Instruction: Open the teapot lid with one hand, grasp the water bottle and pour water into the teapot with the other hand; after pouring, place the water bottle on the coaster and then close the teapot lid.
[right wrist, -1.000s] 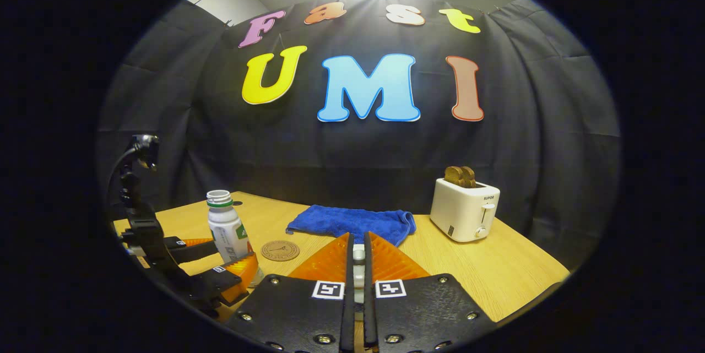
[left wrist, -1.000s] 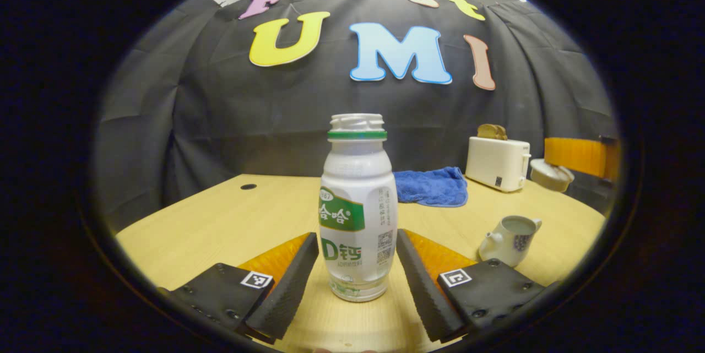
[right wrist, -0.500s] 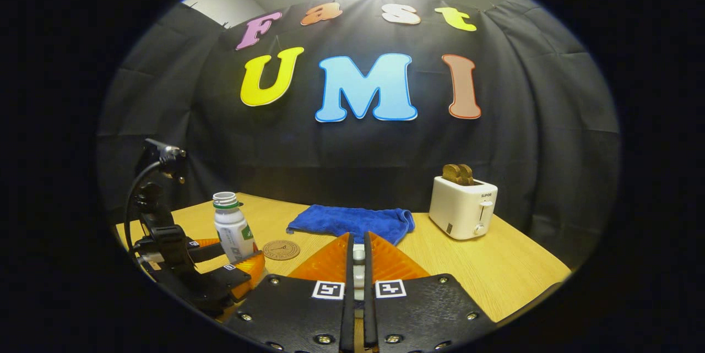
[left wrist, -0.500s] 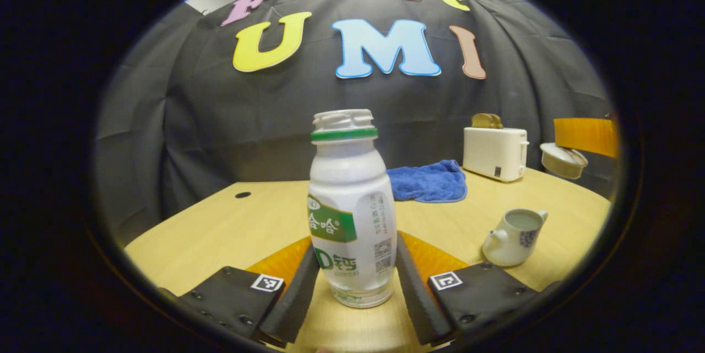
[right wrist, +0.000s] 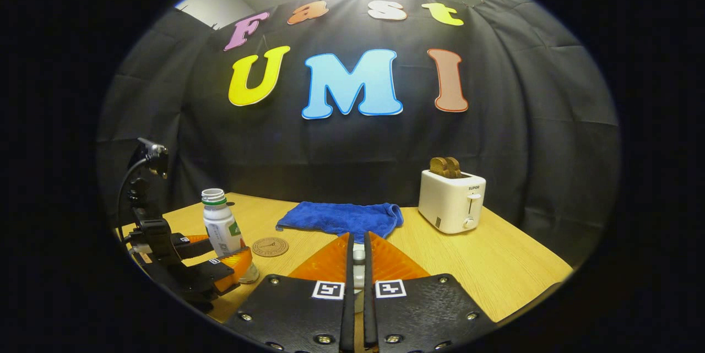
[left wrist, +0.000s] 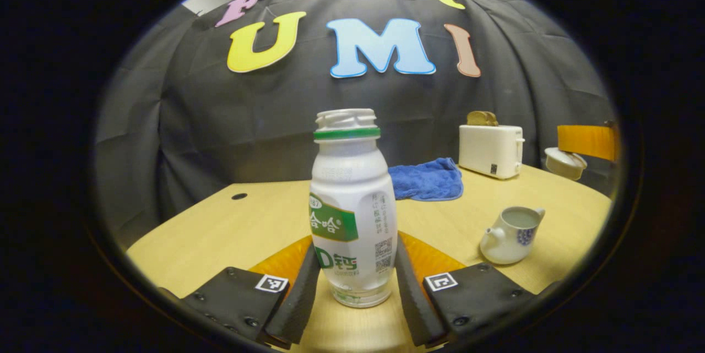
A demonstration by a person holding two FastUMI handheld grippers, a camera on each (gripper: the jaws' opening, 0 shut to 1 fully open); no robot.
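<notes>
White plastic, a green band at the neck, no cap — the water bottle (left wrist: 352,215) stands upright on the wooden table (left wrist: 231,226), between the fingers of the left gripper (left wrist: 353,281). Both fingers look pressed to its lower sides, so I judge the tongs clamped on it. Its base seems to rest on the wood, though that is hard to settle.

The teapot (left wrist: 509,234) sits open to the right of the bottle, well apart from it, with pale contents showing at its mouth. Its lid (left wrist: 564,161) hangs in the air farther right, at the tip of the right gripper (right wrist: 358,265), whose fingers stand nearly together, nipping what I take to be the lid's knob.

The coaster (right wrist: 270,246) lies bare, just beside the bottle in the right gripper view.

So the lid is off and the bottle is gripped; setting the bottle on the coaster and closing the lid remain. Whether the pour is done I cannot tell — the scene fits a bottle about to go to the pot as well as one back from it.
</notes>
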